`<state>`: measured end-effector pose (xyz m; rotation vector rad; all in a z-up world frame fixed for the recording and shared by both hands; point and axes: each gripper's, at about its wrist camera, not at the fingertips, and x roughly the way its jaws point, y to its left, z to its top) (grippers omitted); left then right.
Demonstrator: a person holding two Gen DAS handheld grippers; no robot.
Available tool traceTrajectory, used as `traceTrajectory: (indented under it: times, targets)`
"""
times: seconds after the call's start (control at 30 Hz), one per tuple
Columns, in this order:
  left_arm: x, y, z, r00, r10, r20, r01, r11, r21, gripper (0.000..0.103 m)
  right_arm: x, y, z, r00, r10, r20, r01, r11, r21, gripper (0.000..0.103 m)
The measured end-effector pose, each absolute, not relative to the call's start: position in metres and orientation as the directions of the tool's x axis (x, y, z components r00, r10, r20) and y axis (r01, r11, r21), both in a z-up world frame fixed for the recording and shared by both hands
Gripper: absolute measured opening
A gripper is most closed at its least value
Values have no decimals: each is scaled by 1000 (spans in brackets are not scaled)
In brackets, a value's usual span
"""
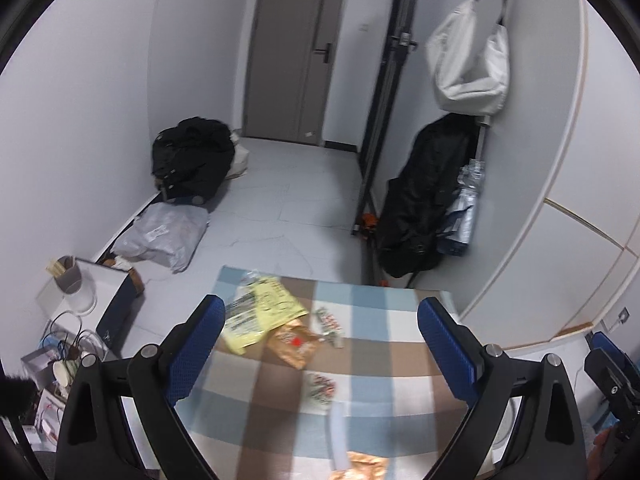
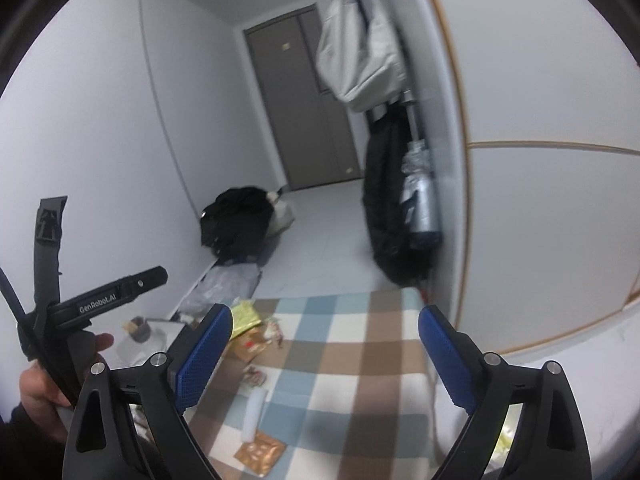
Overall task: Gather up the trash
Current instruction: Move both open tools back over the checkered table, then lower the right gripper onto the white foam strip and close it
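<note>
Both pairs of tongs hang above a checked surface (image 1: 372,364) covered in a soft blue, brown and cream cloth, and neither holds anything. The left tongs (image 1: 322,344) stand wide apart with their blue dimpled pads clear of the trash below; the right tongs (image 2: 325,354) are spread just as wide over a bare stretch of cloth.

The trash lies along the left side of the surface. A crinkly yellow plastic wrapper (image 1: 262,312) sits at the far left corner, touching a shiny orange-brown foil packet (image 1: 294,342) with a red mark. Just beside that lies a small printed sachet (image 1: 330,322), with another printed sachet (image 1: 320,388) nearer the middle. Toward the near edge rest a pale translucent plastic tube (image 1: 338,436) and a copper-coloured foil wrapper (image 1: 366,464).

The step in hand looks like the approach to a first pick. These are flat, thin, slippery films, so I would come down steeply on a raised crease or curled edge rather than a flat face, and pinch without catching the cloth. The yellow wrapper is bulkiest and easiest. The tube is round and may roll, so it should be gripped across its width. No bin or trash bag is plainly visible.
</note>
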<state>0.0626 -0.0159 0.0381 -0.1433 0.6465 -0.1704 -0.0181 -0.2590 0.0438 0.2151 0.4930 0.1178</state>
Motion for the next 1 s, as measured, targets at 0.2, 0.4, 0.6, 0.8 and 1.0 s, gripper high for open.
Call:
traceTrajectory:
  times: [0.2, 0.4, 0.6, 0.8, 1.0]
  targets:
    - [66, 16, 13, 762, -190, -619, 69, 974, -215, 95, -3, -221, 28, 841, 195, -505, -107, 974, 197, 95]
    - [72, 45, -11, 736, -185, -651, 29, 970, -243, 95, 20, -185, -4, 795, 220, -565, -142, 973, 180, 95]
    - [77, 68, -24, 738, -147, -659, -20, 971, -239, 95, 35, -159, -36, 742, 233, -629, -163, 972, 168, 95]
    - [84, 75, -34, 708, -135, -693, -39, 972, -230, 95, 49, -139, -66, 674, 231, -702, -183, 973, 144, 95]
    - [86, 89, -41, 694, -118, -710, -78, 968, -237, 95, 63, -123, -93, 611, 240, -754, -212, 968, 136, 89]
